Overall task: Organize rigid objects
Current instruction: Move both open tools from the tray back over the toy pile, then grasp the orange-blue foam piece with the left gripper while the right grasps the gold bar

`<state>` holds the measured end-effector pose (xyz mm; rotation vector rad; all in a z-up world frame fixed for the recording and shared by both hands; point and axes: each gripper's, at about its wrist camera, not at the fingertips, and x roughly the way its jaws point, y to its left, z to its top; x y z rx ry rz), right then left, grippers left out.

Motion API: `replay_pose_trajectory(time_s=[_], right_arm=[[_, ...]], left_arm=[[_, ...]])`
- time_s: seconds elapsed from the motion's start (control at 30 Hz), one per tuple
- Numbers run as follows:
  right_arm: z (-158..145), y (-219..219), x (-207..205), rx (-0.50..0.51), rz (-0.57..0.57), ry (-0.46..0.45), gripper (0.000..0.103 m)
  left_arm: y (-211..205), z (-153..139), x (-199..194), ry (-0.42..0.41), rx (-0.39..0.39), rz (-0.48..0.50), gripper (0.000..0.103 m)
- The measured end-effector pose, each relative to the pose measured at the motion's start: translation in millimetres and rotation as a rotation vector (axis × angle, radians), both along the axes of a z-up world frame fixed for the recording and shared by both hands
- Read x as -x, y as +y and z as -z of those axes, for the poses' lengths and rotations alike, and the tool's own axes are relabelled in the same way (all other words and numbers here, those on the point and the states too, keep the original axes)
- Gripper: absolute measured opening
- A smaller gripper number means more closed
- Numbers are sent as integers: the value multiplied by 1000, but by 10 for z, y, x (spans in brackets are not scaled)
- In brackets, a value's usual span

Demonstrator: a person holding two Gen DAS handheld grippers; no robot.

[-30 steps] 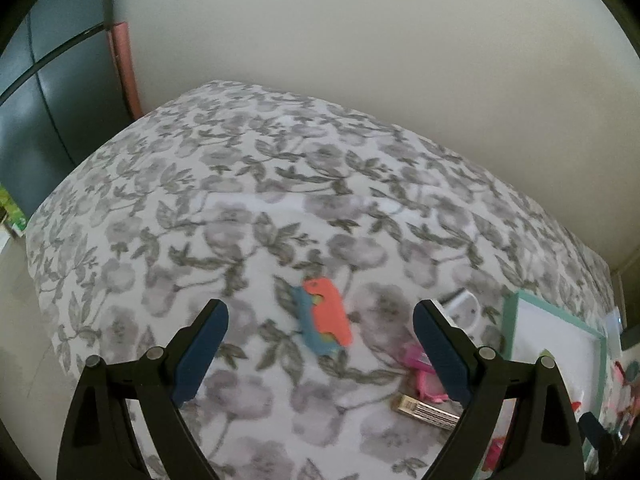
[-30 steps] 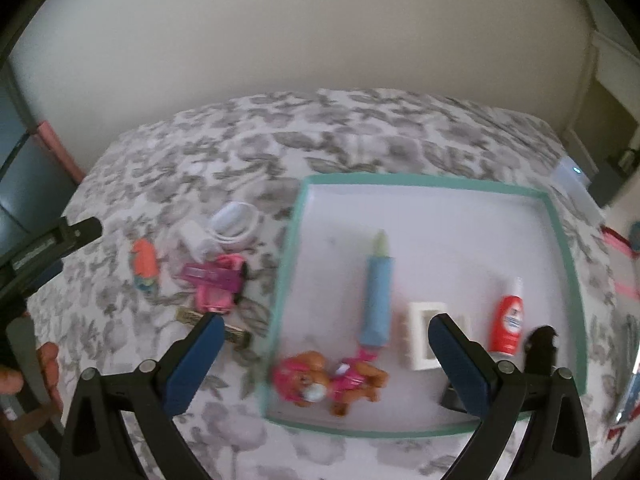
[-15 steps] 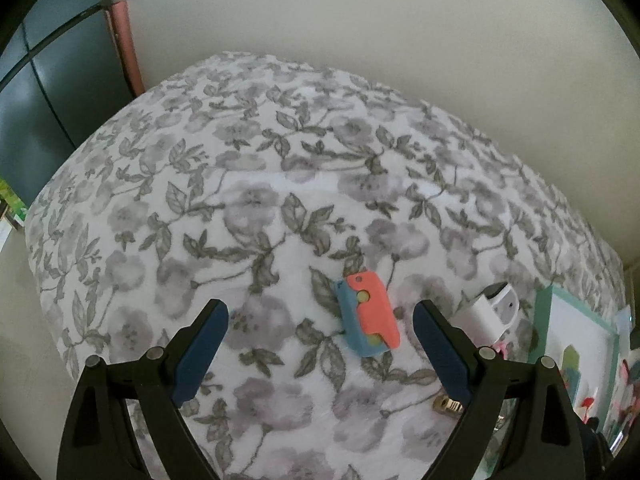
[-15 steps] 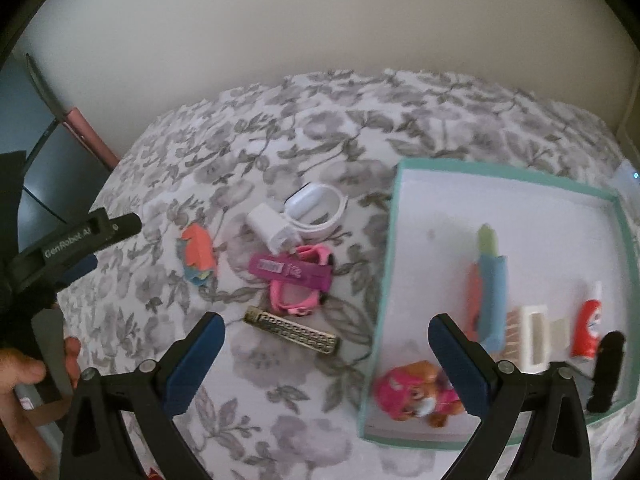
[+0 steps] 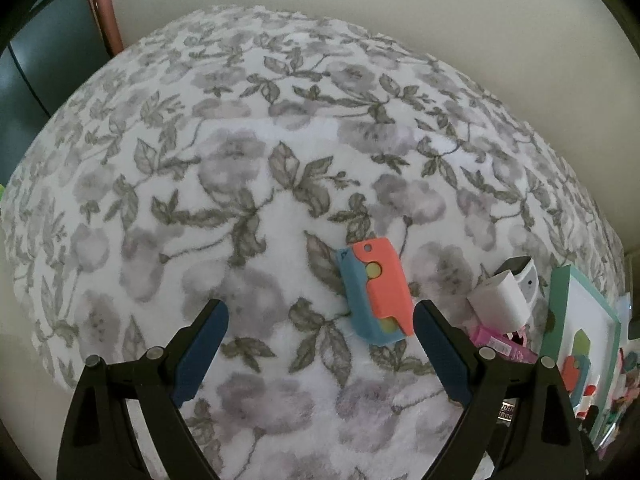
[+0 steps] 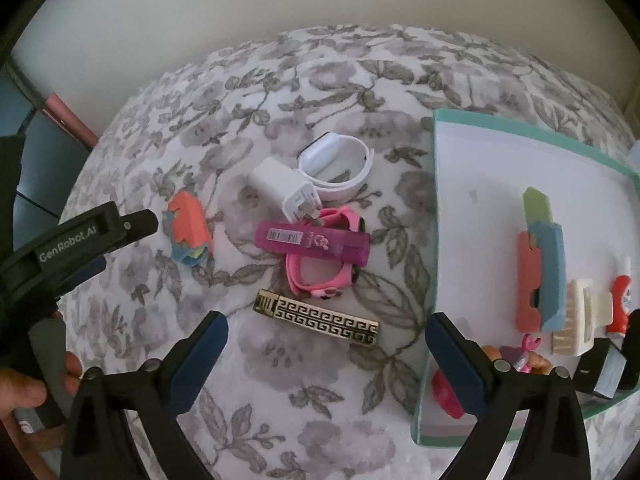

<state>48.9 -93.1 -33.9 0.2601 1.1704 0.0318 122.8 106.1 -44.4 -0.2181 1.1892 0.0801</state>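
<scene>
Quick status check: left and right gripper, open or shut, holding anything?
Left gripper: open, empty, above the orange-and-blue plastic toy knife.
Right gripper: open, jaws closing, empty, above the gold patterned rectangular lighter.

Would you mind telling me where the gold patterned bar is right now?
In the right wrist view, the gold patterned bar lies on the floral cloth, just below the pink watch and left of the teal-rimmed tray.

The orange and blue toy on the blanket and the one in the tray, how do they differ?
The toy on the blanket looks shorter, with no tip extended; the toy in the tray is longer, with a pale green tip sticking out. One lies on the floral blanket, the other inside the tray. Both are orange and blue.
</scene>
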Motion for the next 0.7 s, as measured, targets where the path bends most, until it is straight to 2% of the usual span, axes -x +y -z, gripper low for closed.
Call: replay_pose_trajectory(time_s=[0.1, 0.2, 0.47, 0.7], right_arm=[[-12, 68, -26, -9, -5, 2, 95], [22, 150, -60, 41, -14, 27, 94], [181, 165, -133, 26, 51, 72, 91], [281, 178, -208, 26, 92, 95, 91]], left_arm=[[24, 49, -29, 11, 26, -1, 94], [41, 74, -62, 15, 28, 2, 94], [84, 134, -146, 20, 39, 6, 94], [-62, 193, -253, 20, 64, 46, 94]])
